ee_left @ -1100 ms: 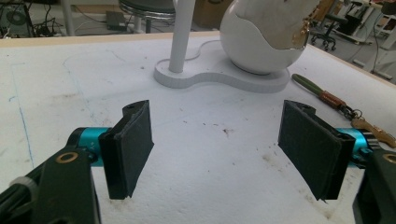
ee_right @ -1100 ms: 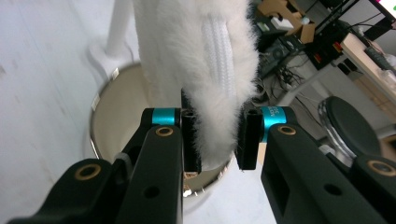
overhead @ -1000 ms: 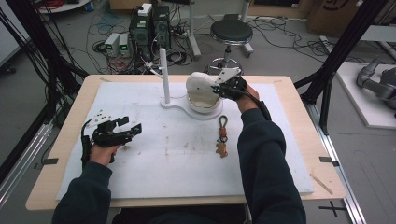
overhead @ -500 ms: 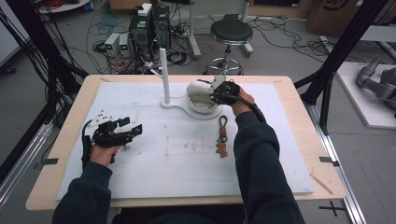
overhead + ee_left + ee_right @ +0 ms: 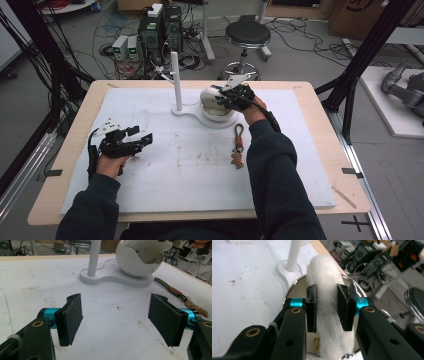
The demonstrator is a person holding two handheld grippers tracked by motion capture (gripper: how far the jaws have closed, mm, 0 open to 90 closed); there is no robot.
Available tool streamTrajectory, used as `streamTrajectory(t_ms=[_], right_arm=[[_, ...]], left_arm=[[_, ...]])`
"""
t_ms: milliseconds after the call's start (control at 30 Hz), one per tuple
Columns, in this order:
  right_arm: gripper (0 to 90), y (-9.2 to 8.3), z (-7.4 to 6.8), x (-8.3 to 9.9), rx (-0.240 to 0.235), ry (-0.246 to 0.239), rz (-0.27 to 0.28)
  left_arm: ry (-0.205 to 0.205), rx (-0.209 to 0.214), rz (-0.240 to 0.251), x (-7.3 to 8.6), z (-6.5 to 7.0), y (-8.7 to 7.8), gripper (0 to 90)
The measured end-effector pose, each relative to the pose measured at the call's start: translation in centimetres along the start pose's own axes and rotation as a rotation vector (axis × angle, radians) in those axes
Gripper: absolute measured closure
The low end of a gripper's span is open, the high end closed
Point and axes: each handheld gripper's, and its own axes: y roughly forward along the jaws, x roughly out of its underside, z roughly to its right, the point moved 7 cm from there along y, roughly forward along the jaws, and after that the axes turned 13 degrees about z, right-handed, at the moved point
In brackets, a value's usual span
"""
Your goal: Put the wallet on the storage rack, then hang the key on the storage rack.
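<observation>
the right gripper [image 5: 325,307] is over the egg bowl [image 5: 214,102] at the far side of the table [image 5: 320,145], and its jaws have just been closing on a fluffy white thing [image 5: 324,275] that sticks up out of the bowl. the pads squeeze the fluff from both sides, so i think the hand wants a good hold to lift it out or push it in. the bowl sits on a white stand [image 5: 186,111] with a tall pole [image 5: 175,75], maybe so things can hang there. a key ring [image 5: 238,146] with a small brown charm lies on the table just beside the stand, close to the right arm, easy to reach. the left gripper [image 5: 116,320] rests low over the table, well apart from the bowl, with its jaws wide and nothing between them. it looks like it is just waiting for its turn.
</observation>
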Motion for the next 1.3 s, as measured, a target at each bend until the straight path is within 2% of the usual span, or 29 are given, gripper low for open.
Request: streamTrajectory(t_ms=[67,133,167,233,267,300,333,400,433,467,500,533,567,600,633,733,867,1000,1133,1300], right_arm=[[68.3,-0.3,0.0,0.0,-0.007,0.017,0.001],[50.3,-0.8,0.2,-0.1,0.023,0.045,0.023],[45.0,-1.2,0.3,0.0,0.039,0.084,0.019],[41.1,-2.3,0.4,0.3,0.042,0.208,0.006],[40.0,-2.9,0.5,0.5,0.051,0.252,0.009],[39.9,-3.6,0.4,0.8,0.062,0.266,0.037],[38.5,-4.2,0.3,1.1,0.062,0.289,0.034],[32.3,-5.4,0.0,1.8,0.048,0.344,-0.023],[32.7,-6.0,-0.2,2.1,0.05,0.359,-0.015],[33.3,-6.8,-0.5,2.4,0.054,0.356,0.017],[32.4,-7.4,-0.8,2.8,0.052,0.366,-0.006],[31.5,-8.0,-1.1,3.2,0.07,0.357,-0.009],[31.5,-8.6,-1.5,3.6,0.079,0.349,0.016],[31.5,-8.6,-1.5,3.6,0.079,0.349,0.016],[30.9,-9.9,-2.4,4.8,0.088,0.358,0.044],[30.3,-11.2,-3.3,6.8,0.111,0.363,0.064],[27.8,-12.6,-4.1,9.5,0.142,0.393,0.079],[26.2,-13.1,-4.2,11.3,0.164,0.416,0.062],[25.6,-13.0,-4.1,11.6,0.176,0.43,0.06],[25.6,-12.9,-4.6,11.4,0.168,0.416,0.053]], left_arm=[[0.0,0.0,-0.001,0.0,0.0,0.0,27.3],[0.0,0.002,0.001,0.0,0.0,0.0,27.4],[0.003,-0.002,0.001,0.0,0.0,0.0,27.3],[0.002,-0.006,0.007,0.0,-0.1,0.1,26.0],[0.001,-0.01,0.011,-0.1,-0.1,0.1,25.2],[0.003,-0.012,0.014,-0.1,-0.1,0.1,24.9],[0.003,-0.012,0.014,-0.1,-0.1,0.1,23.4],[0.001,-0.008,0.025,-0.2,-0.1,0.1,20.4],[0.005,-0.003,0.038,-0.3,0.0,0.1,19.7],[0.01,0.001,0.04,-0.4,0.0,0.0,19.1],[0.014,0.004,0.045,-0.4,0.1,0.1,18.7],[0.018,0.002,0.044,-0.4,0.1,0.0,18.7],[0.026,0.002,0.037,-0.4,0.1,0.0,18.7],[0.026,0.002,0.037,-0.4,0.1,0.0,18.7],[0.03,0.003,0.039,-0.4,0.1,0.0,18.7],[0.041,0.004,0.044,-0.4,0.0,0.1,18.8],[0.05,-0.001,0.042,-0.3,-0.1,0.2,18.8],[0.076,-0.002,0.043,-0.3,0.0,0.2,19.0],[0.081,-0.001,0.036,-0.3,0.2,0.2,19.0],[0.076,0.003,0.034,-0.2,0.3,0.4,19.0]])
